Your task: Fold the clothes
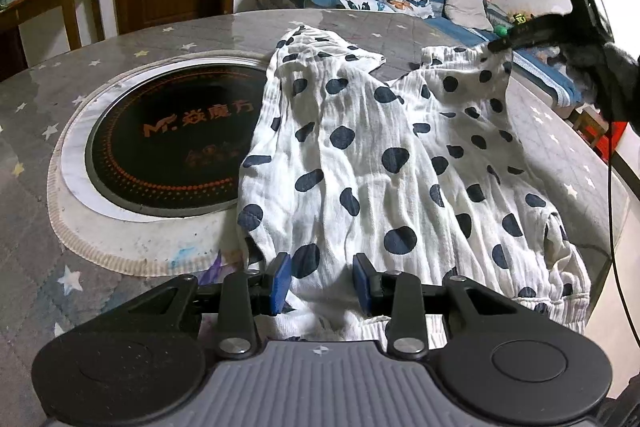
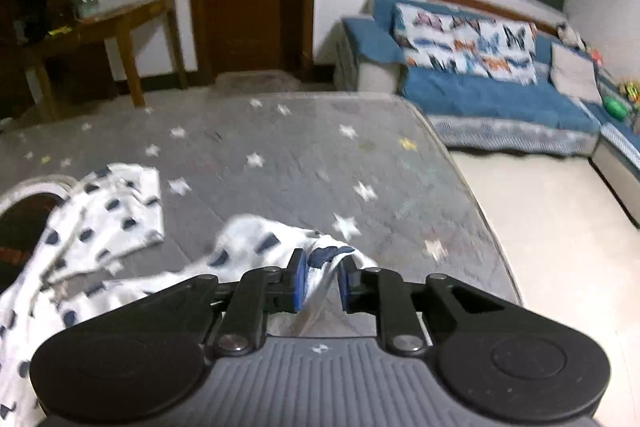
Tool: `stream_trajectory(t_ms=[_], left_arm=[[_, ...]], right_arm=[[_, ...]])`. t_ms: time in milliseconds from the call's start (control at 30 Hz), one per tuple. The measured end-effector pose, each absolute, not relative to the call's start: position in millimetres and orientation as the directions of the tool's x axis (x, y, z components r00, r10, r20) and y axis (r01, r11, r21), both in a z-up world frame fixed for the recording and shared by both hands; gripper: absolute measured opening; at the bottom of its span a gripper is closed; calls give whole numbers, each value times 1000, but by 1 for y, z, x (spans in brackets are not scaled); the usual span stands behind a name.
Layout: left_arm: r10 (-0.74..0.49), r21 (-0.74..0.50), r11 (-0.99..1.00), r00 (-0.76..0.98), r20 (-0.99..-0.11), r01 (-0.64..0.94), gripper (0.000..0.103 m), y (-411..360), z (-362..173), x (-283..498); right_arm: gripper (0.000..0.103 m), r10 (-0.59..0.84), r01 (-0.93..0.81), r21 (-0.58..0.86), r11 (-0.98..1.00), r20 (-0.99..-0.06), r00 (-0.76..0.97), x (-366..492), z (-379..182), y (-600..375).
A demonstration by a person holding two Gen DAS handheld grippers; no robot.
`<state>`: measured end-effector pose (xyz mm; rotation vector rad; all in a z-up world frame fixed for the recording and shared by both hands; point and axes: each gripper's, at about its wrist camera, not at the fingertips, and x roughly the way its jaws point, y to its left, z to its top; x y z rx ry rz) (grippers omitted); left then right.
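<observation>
The right wrist view is smeared with motion blur, and the near hem of the white polka-dot garment [image 1: 380,163] is hidden behind the left gripper [image 1: 322,281], whose blue pads stand apart on either side of the cloth without visibly pinching it. The garment lies spread and rumpled on the star-patterned table [image 1: 160,35], partly overlapping the round black hotplate [image 1: 168,139]. The right gripper [image 2: 322,277], seen raised at the far right from the left wrist camera, has its pads narrowed on a lifted corner of the fabric.

Black grippers, blue fingers [image 1: 280,277] (silver screws), grey housing
</observation>
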<state>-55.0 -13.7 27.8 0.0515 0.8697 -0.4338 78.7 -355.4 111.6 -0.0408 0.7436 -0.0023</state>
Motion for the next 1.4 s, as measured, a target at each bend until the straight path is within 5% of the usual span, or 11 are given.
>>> stream_trajectory(t_ms=[233, 567, 867, 967, 1100, 1400], left_arm=[[-337, -128, 918, 567, -751, 376, 37, -10, 30, -61], [-330, -125, 922, 570, -753, 367, 37, -12, 34, -64], [-333, -142, 925, 568, -753, 354, 37, -3, 34, -63], [-337, -147, 923, 566, -752, 355, 37, -2, 34, -63], [-344, -158, 922, 564, -751, 352, 37, 0, 34, -63], [-302, -140, 941, 578, -758, 307, 37, 2, 37, -70]], right_arm=[[39, -200, 58, -249, 967, -597, 777, 101, 123, -315], [38, 222, -204, 109, 973, -695, 684, 146, 104, -271], [38, 216, -266, 60, 962, -761, 612, 204, 62, -215], [36, 201, -275, 38, 961, -781, 592, 215, 54, -209], [20, 189, -328, -13, 945, -796, 575, 227, 49, -194], [17, 137, -430, -193, 882, -768, 625, 268, 53, -131]])
